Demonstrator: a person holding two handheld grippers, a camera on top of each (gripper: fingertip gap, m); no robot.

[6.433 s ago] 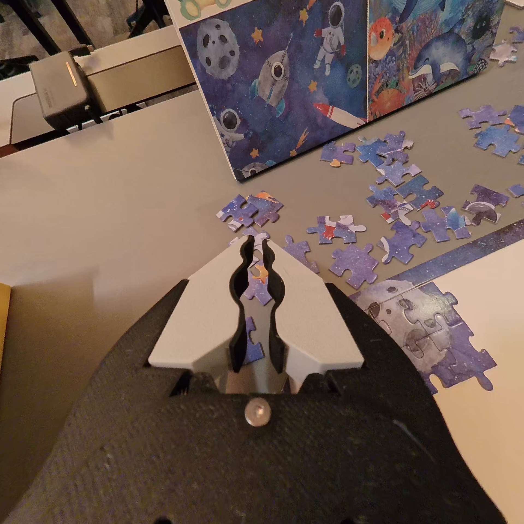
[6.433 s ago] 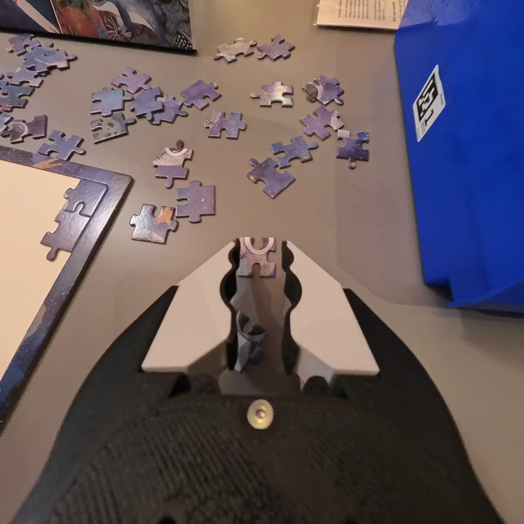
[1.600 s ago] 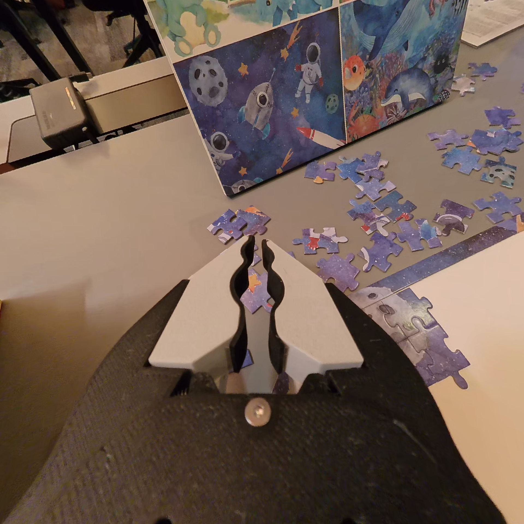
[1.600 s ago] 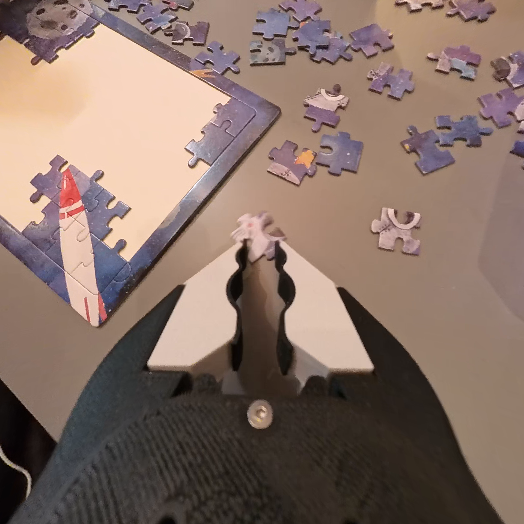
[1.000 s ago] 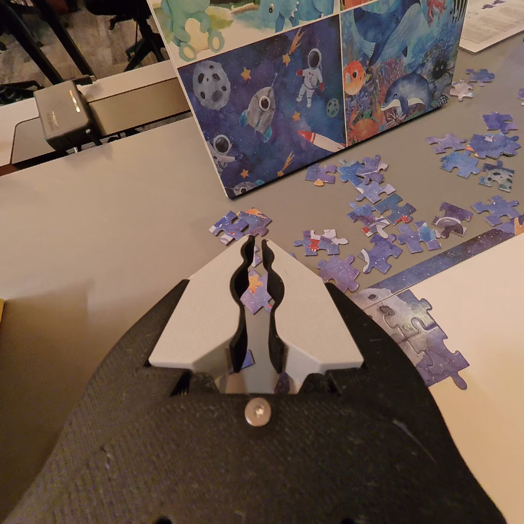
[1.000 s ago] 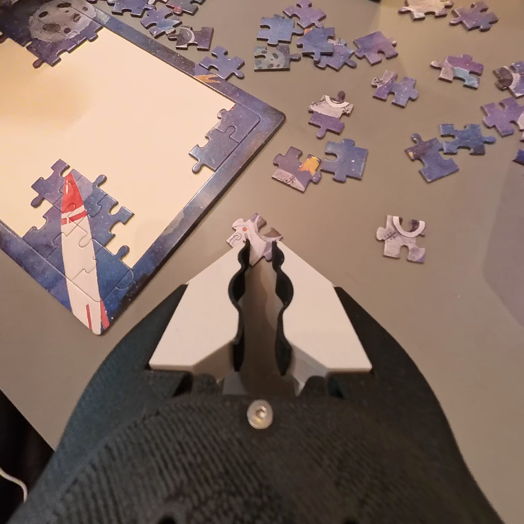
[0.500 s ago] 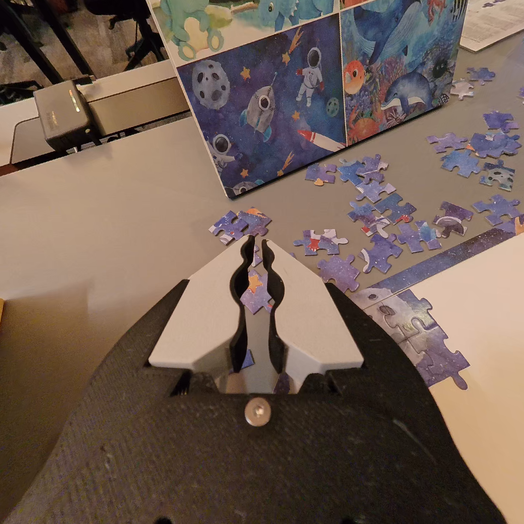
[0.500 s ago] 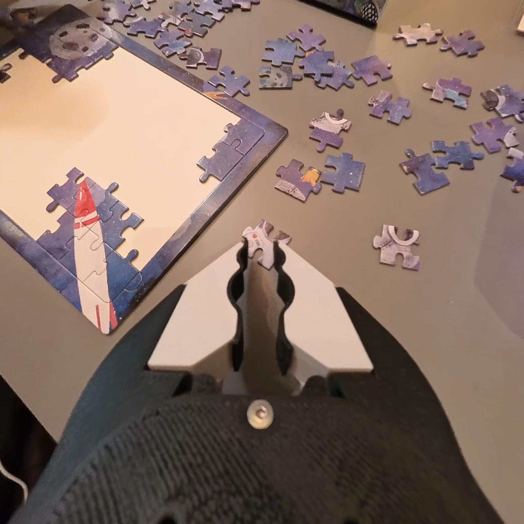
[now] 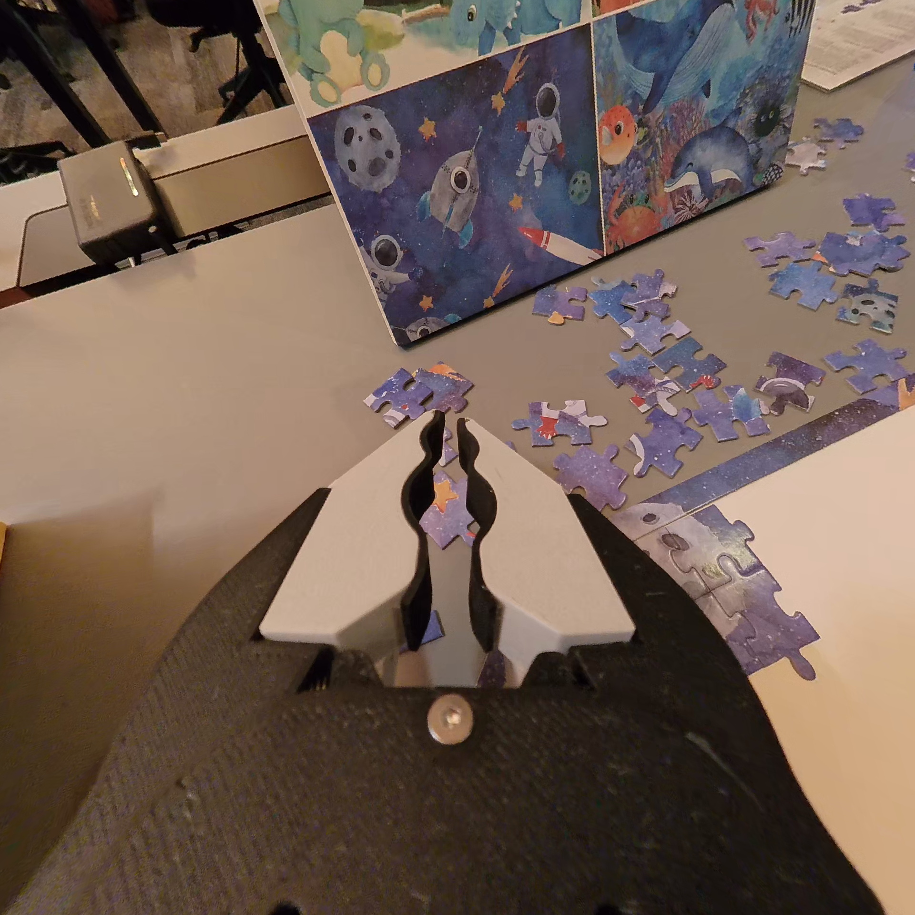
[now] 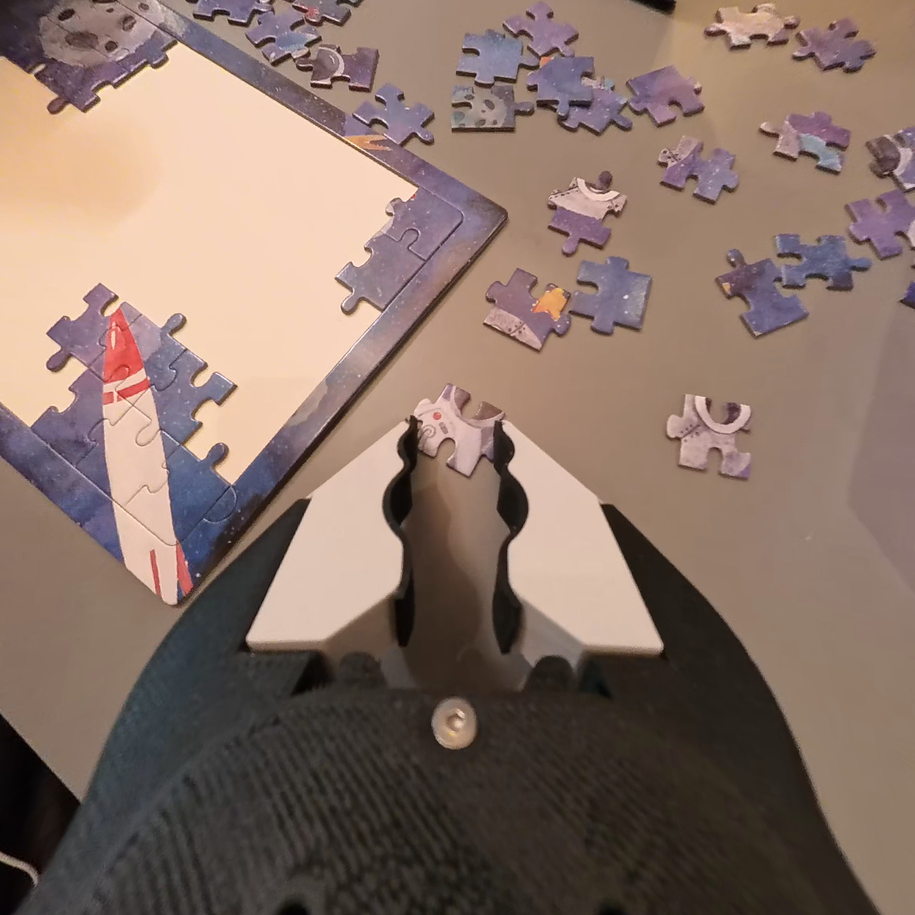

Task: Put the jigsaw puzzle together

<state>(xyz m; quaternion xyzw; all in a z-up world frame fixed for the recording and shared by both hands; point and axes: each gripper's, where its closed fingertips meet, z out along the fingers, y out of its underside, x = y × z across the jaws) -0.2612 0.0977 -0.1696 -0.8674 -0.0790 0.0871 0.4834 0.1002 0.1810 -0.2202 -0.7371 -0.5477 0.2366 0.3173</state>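
Left gripper (image 9: 448,423): the jaws stand narrow, almost closed, with nothing between the tips. It hangs above the grey table (image 9: 198,396). Loose purple puzzle pieces lie beneath it; one with an orange star (image 9: 448,515) shows through the slot between the fingers, and a pair of overlapping pieces (image 9: 421,391) lies just beyond the tips. A picture box (image 9: 520,173) stands farther off.

Right gripper (image 10: 453,426): the jaws stand partly open. A white-and-grey astronaut piece (image 10: 455,428) lies between the fingertips. The right pad appears to touch its edge; whether the left pad presses on it cannot be told, nor whether the piece rests on the table.

Surroundings: the puzzle frame (image 10: 396,317) lies to the left of the right gripper, with a rocket section (image 10: 128,421) already assembled in it. A second pale piece (image 10: 710,435) lies to the right, apart. Further loose pieces (image 10: 614,294) are scattered beyond.
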